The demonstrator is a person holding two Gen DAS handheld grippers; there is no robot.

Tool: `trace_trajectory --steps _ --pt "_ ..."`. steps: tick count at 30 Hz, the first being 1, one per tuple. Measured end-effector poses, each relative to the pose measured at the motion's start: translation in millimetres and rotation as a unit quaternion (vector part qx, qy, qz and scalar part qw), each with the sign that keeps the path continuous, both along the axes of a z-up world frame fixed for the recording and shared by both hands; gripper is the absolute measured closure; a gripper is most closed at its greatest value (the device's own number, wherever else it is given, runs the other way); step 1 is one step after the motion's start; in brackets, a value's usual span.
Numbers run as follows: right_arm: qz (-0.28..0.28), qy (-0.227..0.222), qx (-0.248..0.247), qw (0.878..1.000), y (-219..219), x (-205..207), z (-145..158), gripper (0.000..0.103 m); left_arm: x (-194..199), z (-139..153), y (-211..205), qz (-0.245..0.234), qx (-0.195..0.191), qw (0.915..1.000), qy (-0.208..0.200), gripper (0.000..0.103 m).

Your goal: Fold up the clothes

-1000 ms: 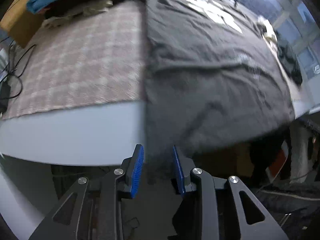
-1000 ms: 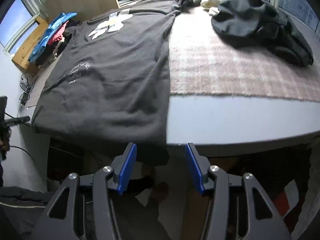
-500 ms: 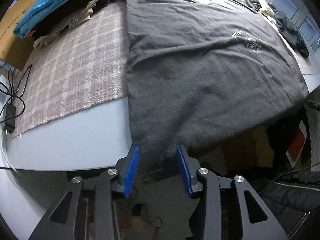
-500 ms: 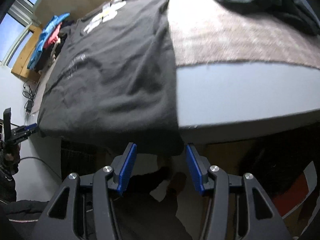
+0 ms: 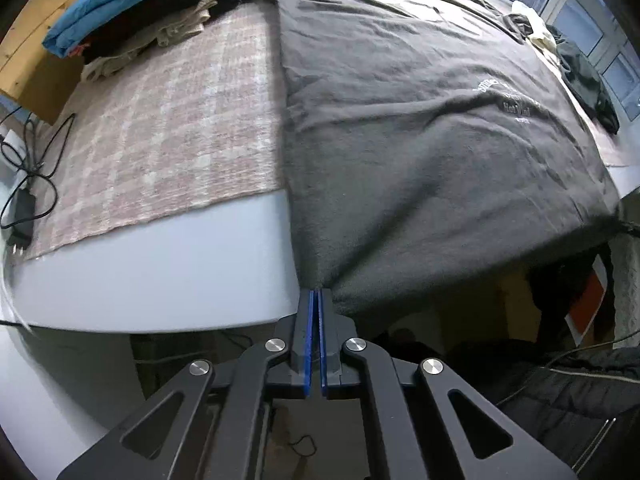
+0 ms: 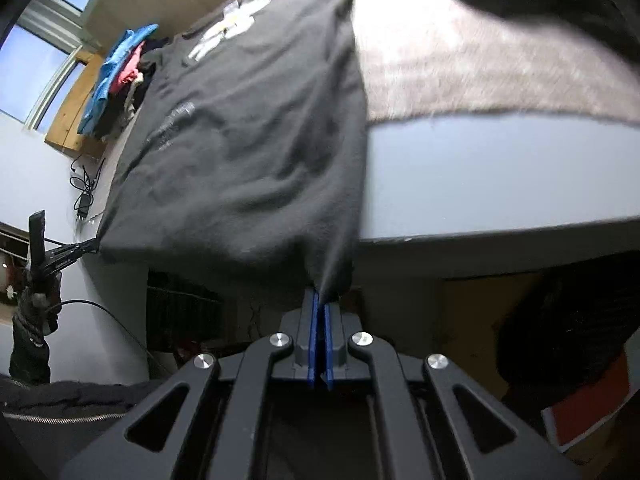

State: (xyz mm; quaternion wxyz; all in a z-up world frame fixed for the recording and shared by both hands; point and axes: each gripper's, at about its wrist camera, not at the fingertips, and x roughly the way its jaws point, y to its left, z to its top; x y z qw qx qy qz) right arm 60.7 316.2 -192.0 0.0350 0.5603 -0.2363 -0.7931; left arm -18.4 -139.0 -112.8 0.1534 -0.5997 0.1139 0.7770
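My left claw sits at the lower middle of its frame, blue pads pressed together with only a thin slit between them, tips nipping the hanging corner of the dark T-shirt. Its black linkage arms spread out toward the bottom corners. My right claw stands the same way, low and central in its own frame, pads clamped tight on the shirt's other bottom corner. At the far left edge of the right wrist frame my left hand grips its tool's handle, dark sleeve below it.
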Motion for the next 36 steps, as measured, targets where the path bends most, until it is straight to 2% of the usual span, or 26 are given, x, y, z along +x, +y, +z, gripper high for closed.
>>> trace_trajectory --steps 3,5,8,10,12,14,16,17,18,19,20,21,22,23,26,32,35,36 --pt "-0.01 0.007 0.004 1.0 7 2 16 0.1 -3 -3 1 0.001 0.002 0.9999 -0.012 0.101" --pt "-0.002 0.004 0.032 0.999 5 0 16 0.1 -4 -2 10 -0.009 -0.001 0.9998 -0.015 0.101" --pt "-0.008 0.02 0.008 1.0 7 0 26 0.1 -2 13 18 -0.017 -0.002 0.9998 -0.004 0.101" --pt "-0.008 0.014 0.022 1.0 7 0 28 0.101 0 20 14 -0.006 0.01 0.9999 -0.002 0.101" --pt "-0.007 0.008 0.035 0.999 8 1 30 0.1 -1 7 11 -0.002 0.001 0.9998 -0.021 0.103" --pt "-0.001 -0.018 0.058 0.998 6 -4 22 0.099 -7 -13 6 0.01 -0.036 0.9984 -0.042 0.103" --pt "0.006 -0.068 0.081 0.994 4 -12 10 0.097 -12 -16 2 0.018 -0.044 0.9976 -0.051 0.098" --pt "0.006 -0.075 0.092 0.993 4 -11 13 0.097 -14 -10 -1 0.023 -0.045 0.9978 -0.043 0.098" --pt "0.007 -0.079 0.101 0.992 5 -10 17 0.096 -14 -3 -3 0.025 -0.042 0.9983 -0.034 0.098" --pt "0.007 -0.065 0.1 0.993 8 -8 27 0.09 -15 6 -3 0.021 -0.029 0.999 -0.026 0.098" --pt "0.008 -0.052 0.097 0.994 12 -6 37 0.076 -14 13 -3 0.016 -0.014 0.9995 -0.024 0.094" --pt "0.005 -0.042 0.086 0.995 15 -6 42 0.065 -14 16 -2 0.012 -0.001 0.9996 -0.026 0.085" --pt "0.003 -0.034 0.077 0.996 18 -5 46 0.049 -13 16 1 0.01 0.012 0.9995 -0.028 0.079" --pt "0.0 -0.028 0.071 0.997 20 -5 45 0.048 -12 16 3 0.008 0.024 0.9992 -0.031 0.073" --pt "-0.009 -0.012 0.055 0.998 25 -5 39 0.048 -9 4 10 0.008 0.046 0.998 -0.042 0.074" --pt "0.019 -0.045 0.044 0.998 15 -20 2 0.048 14 -32 18 0.021 0.06 0.9947 -0.08 0.073" --pt "0.03 -0.053 0.033 0.998 8 -25 -7 0.048 10 -37 24 0.031 0.086 0.9922 -0.085 0.073" --pt "0.034 -0.055 0.031 0.997 7 -26 -10 0.048 11 -32 7 0.031 0.094 0.9914 -0.085 0.073"
